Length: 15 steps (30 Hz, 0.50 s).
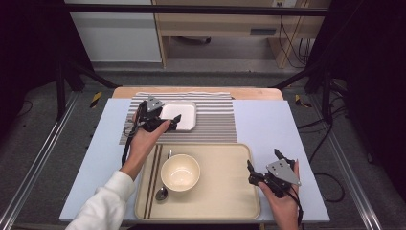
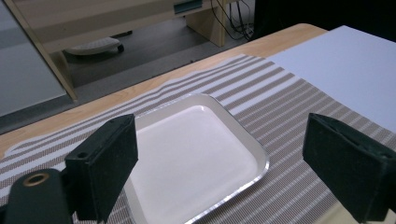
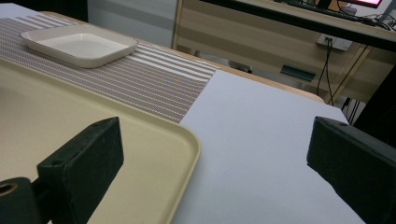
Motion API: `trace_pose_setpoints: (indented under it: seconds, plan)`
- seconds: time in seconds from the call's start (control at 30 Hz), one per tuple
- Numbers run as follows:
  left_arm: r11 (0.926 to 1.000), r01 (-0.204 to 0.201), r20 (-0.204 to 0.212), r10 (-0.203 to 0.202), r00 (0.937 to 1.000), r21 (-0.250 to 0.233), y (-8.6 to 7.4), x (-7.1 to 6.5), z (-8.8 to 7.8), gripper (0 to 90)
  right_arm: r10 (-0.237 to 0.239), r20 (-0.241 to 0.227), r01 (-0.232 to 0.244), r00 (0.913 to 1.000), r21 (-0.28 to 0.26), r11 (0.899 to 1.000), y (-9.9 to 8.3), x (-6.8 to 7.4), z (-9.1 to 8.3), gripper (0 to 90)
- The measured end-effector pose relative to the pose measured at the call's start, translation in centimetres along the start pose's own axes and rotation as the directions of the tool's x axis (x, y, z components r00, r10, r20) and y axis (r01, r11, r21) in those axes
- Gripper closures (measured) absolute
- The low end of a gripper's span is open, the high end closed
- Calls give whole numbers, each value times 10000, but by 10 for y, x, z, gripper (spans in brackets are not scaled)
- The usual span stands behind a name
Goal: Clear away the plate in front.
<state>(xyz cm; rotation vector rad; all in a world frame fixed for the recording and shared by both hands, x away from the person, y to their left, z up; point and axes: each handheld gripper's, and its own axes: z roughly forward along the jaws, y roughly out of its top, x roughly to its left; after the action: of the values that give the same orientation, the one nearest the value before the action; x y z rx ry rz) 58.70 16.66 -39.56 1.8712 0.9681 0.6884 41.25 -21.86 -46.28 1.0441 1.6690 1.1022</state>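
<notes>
Pale lavender-grey tabletop (image 1: 268, 124) with a light wood edge along the far side. On it, far centre, a grey-and-white striped woven placemat (image 1: 215, 120); touching its near edge, a large beige rectangular plastic tray (image 1: 225, 191) with rounded corners and brown stripes down its left side. On the tray, left of centre: a round cream bowl (image 1: 180, 172), empty; just beside it on the left, a metal spoon (image 1: 163, 190), bowl end toward the person. On the placemat's left part sits a small white square dish with rounded corners (image 1: 184, 116), shallow, empty, rim catching light in the left gripper view (image 2: 196, 154). Left gripper (image 1: 173, 122), held in a white-sleeved hand, hovers at the dish's near-left corner; jaws spread wide, nothing between them, the dish lying below and ahead of them. Right gripper (image 1: 262, 167) sits over the tray's right edge, near right of the tabletop; jaws likewise parted and empty, one over the tray rim (image 3: 187, 140), the other over bare tabletop. No legible writing, labels or brands on anything.
</notes>
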Motion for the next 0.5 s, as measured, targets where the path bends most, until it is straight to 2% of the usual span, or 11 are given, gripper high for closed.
trace_pose_setpoints:
  seconds: [0.07,0.13,0.3,0.4,0.5]
  plan:
    - [9997,-161,-84,162,9998,162,-2,4,7,109,0,13,0,10000,5,10000,0,0,0,39]
    - [9993,-298,-370,306,9988,223,-3,8,14,120,-65,7,65,10000,-3,10000,1,1,0,39]
    - [9995,-249,-838,264,9961,195,-4,14,21,137,-178,22,178,9998,6,9998,1,3,-1,39]
    - [9998,71,-1015,-51,9948,194,-4,20,25,146,-151,32,151,9999,14,9999,1,3,-1,39]
    - [9996,267,-1230,-268,9921,-28,-4,23,25,160,-124,53,123,9999,15,9999,0,2,-1,39]
